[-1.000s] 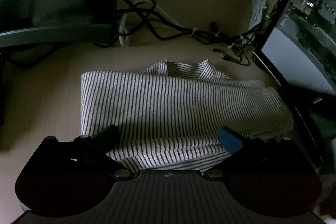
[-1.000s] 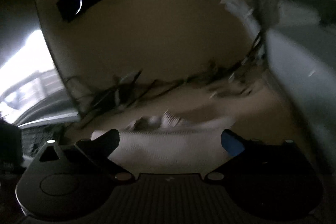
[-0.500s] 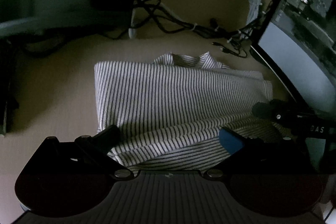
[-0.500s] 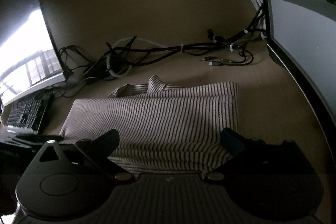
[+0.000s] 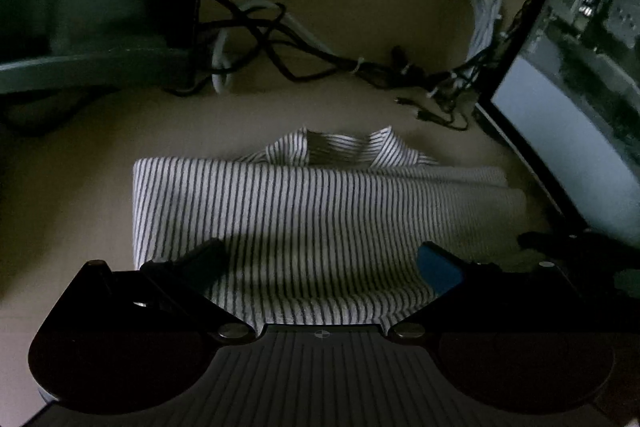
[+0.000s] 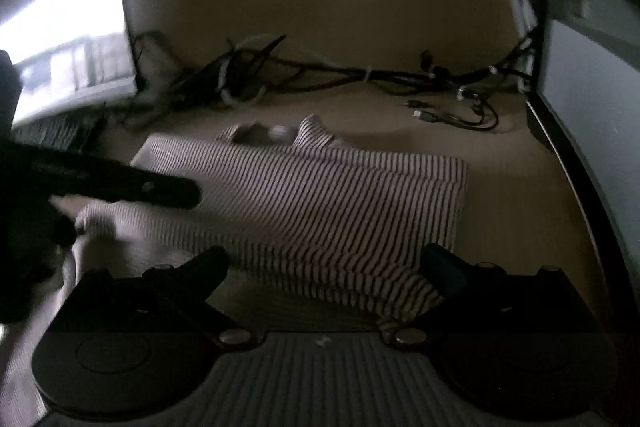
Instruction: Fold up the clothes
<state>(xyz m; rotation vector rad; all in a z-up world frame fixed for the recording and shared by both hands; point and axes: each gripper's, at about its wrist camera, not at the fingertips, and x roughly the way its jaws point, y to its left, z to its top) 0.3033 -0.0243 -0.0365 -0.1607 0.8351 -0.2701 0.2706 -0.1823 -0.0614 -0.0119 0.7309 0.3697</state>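
**Observer:** Seen from the left wrist view, the striped shirt (image 5: 320, 211) lies folded into a rectangle on the bench (image 5: 72, 195), its collar at the far edge. The left gripper (image 5: 324, 263) hangs over the near edge with its fingers spread wide, cloth visible between them and nothing pinched. Behind the shirt a tangle of cables (image 5: 304, 63) runs along the wall, and a monitor (image 5: 568, 147) stands to the right.

**Reviewer:** And from the right wrist view?

**Observer:** That view is somewhat blurred. The striped shirt (image 6: 320, 203) sits in the middle of the bench (image 6: 520, 211), and the right gripper (image 6: 326, 263) is spread apart over the near right corner, holding nothing. The left gripper (image 6: 160, 189) shows as a dark shape over the shirt's left side. A second lit screen (image 6: 68, 39) stands at far left.

**Reviewer:** Which step does that suggest?

**Observer:** Most of the folding looks done, since the body is already doubled into a compact block. Both grippers seem poised at the near edge, either to take it up for one more fold or to neaten it.

**Reviewer:** What does the next move call for?

**Observer:** Each gripper would need to come down on the near edge and close through all the layers, both lifting evenly so the stack does not slide apart.
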